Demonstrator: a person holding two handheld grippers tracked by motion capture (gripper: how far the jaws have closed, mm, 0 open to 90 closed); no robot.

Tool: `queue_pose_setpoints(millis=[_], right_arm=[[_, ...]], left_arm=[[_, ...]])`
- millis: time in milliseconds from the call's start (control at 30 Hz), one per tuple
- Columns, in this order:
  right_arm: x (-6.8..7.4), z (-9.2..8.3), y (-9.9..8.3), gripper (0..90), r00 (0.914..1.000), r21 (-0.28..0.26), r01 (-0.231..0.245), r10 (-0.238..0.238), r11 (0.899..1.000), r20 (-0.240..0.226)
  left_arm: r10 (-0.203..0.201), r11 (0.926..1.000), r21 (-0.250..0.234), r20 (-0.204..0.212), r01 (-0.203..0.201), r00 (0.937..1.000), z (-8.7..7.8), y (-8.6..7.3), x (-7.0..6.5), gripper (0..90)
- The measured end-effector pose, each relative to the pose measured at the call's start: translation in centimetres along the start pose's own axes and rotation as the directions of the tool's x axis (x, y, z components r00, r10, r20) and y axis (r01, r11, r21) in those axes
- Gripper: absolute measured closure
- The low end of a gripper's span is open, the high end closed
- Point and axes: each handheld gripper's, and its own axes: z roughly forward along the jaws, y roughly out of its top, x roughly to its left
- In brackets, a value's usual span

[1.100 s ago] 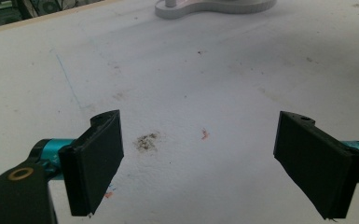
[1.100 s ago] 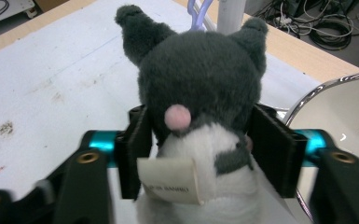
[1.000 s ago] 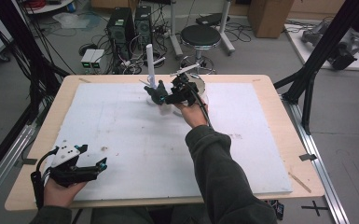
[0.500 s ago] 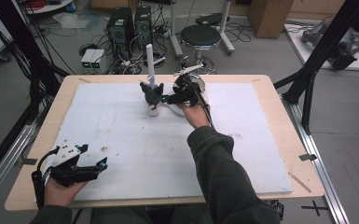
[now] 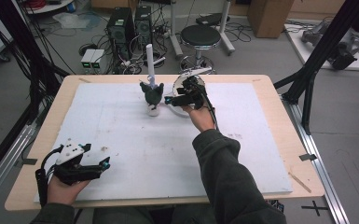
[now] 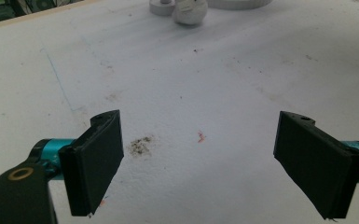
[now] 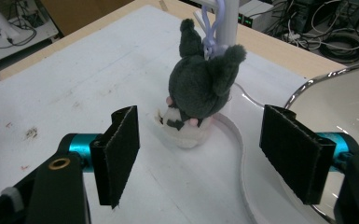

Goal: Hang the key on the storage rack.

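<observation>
Plush toy (image 7: 198, 93), dark grey head over a white body, sits upright on the white mat (image 5: 121, 135) just ahead of the right gripper (image 7: 200, 158), beyond the pad tips; its face is turned down and hard to make out. The jaws have just been opening and stand well apart, pads clear of the toy. A lilac loop on its head hangs at the white post (image 7: 227, 21) right behind it. A shiny bowl (image 7: 349, 107), cut off, lies beside the right jaw. Left gripper (image 5: 86, 164) rests well apart near the table's front edge, jaws wide, holding nothing.
</observation>
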Motion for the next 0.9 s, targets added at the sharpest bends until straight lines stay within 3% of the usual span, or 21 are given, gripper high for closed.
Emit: queue_pose_setpoints(millis=[333, 900], right_arm=[[-0.4, -1.3, -1.2, 21.6, 0.9994, -0.024, -0.034, 0.034, 0.999, -0.007], [-0.1, -2.8, -2.6, 18.6, 0.9992, -0.032, -0.027, 0.026, 0.999, -0.031]], left_arm=[[0.007, 1.0, 0.002, 0.001, -0.008, 1.0, 0.1, 0.0, 0.0, 16.0], [-0.001, 1.0, 0.002, -0.003, 0.001, 1.0, 0.0, -0.1, -0.1, 16.0]])
